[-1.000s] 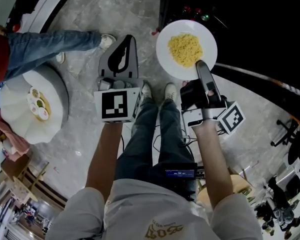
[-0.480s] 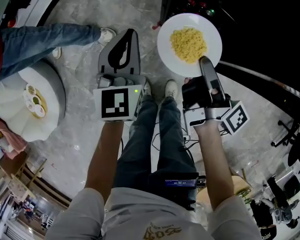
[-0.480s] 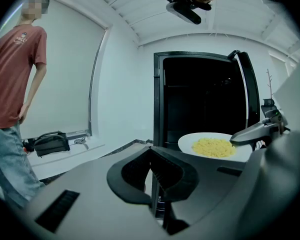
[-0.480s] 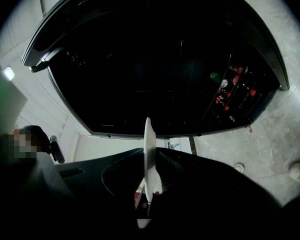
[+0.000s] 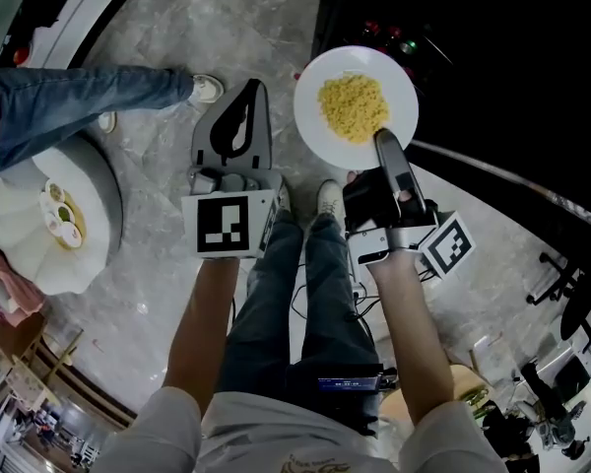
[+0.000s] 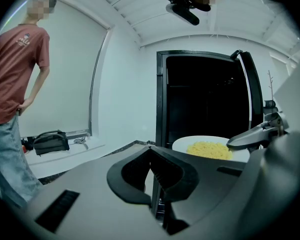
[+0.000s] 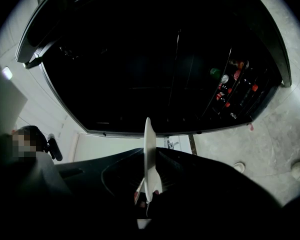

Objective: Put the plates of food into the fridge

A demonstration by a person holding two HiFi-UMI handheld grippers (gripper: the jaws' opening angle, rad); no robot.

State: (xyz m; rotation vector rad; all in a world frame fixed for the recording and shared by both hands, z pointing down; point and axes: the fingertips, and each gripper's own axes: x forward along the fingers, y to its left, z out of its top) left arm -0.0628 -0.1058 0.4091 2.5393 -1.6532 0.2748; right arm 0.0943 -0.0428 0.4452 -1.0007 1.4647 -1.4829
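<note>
Pinching white plate [image 5: 318, 138] rim, right gripper [image 5: 384, 142] jaws; yellow food [image 5: 354, 108] heaped on plate; left gripper [image 5: 248, 95] jaws pressed together, empty.

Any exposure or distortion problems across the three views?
Head view: floor evenly lit, plate sharp, fridge interior crushed to black. Left gripper view: heavy fisheye bend, dark corners, bright wall. Right gripper view: badly underexposed; only the plate's white edge between the jaws and some coloured items in the fridge stand out.

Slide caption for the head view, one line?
Right hand-held gripper holds a plate of yellow food before the dark open fridge; left hand-held gripper shut, empty.
</note>
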